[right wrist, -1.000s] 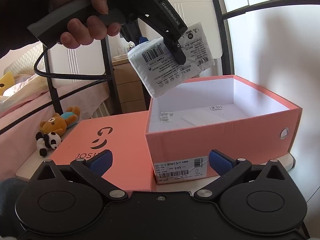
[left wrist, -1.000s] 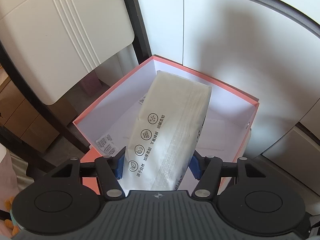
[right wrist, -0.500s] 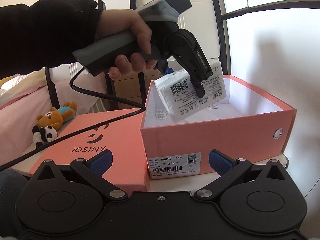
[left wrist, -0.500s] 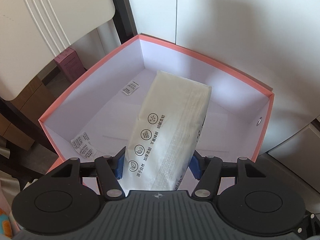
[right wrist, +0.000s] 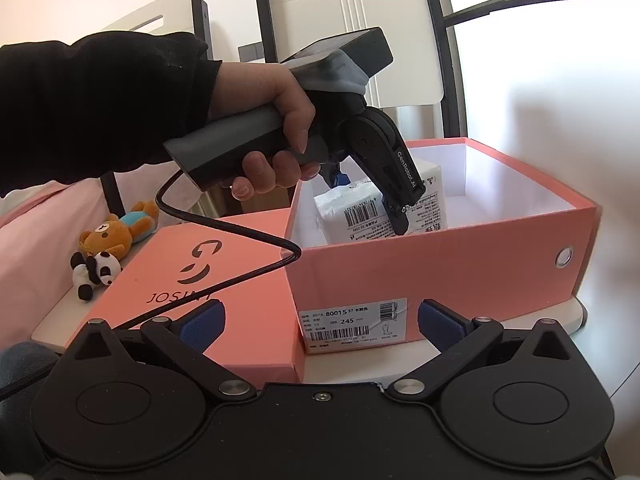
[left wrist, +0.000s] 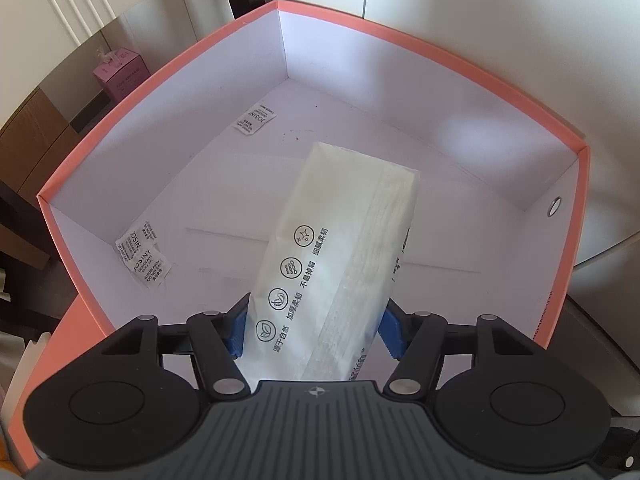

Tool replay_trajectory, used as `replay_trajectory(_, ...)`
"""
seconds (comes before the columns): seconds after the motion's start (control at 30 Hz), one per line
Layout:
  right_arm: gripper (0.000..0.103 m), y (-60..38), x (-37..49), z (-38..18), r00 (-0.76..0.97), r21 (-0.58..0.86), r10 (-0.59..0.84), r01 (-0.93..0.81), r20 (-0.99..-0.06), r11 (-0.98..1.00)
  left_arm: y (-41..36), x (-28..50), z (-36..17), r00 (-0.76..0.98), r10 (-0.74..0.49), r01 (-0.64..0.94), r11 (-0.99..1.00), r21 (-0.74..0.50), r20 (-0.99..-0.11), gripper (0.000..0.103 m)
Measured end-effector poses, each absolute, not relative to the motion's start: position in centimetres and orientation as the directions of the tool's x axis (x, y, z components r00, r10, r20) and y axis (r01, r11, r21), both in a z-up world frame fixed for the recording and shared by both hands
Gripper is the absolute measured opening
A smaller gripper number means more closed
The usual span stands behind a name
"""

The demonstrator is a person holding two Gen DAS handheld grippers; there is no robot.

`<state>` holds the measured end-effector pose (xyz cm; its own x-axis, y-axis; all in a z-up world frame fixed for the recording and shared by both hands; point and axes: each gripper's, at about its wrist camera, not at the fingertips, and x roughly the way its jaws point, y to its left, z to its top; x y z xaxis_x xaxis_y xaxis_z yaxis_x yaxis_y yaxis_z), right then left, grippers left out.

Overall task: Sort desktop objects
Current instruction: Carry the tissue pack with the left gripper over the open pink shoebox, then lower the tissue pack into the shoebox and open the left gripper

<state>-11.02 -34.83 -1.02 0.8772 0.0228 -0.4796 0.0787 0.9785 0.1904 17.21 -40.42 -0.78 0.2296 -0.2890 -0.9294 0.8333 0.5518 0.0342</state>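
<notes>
Inside pink box (left wrist: 400,46), tissue pack (left wrist: 340,248) between opening jaws

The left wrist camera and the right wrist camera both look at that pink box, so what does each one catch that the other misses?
Only the left wrist view shows the box floor with two small desiccant packets and.

Only the right wrist view shows the hand on the left gripper's handle, the box lid, the size label, two plush toys and the open right gripper.

Both show the shoe box and the tissue pack between the opening jaws of the left gripper.
</notes>
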Motion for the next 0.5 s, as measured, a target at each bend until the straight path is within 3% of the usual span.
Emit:
replay_trajectory(0.27,0.103,-34.7,-10.9,-0.8,0.873,0.195,0.029,0.076,-0.486,0.978,-40.9,16.9,-1.9,0.243,-0.256,0.841,0.536,0.072,-0.936,0.071)
replay_trajectory(0.37,0.103,-34.7,-10.8,-0.9,0.873,0.196,0.028,0.078,-0.487,0.977,-41.1,16.8,-1.7,0.261,-0.256,0.845,0.527,0.092,-0.931,0.086)
replay_trajectory(0.5,0.103,-35.0,-10.8,-1.0,0.870,0.199,0.024,0.085,-0.492,0.976,-40.7,16.7,-0.7,0.283,-0.280,0.840,0.533,0.096,-0.917,0.091)
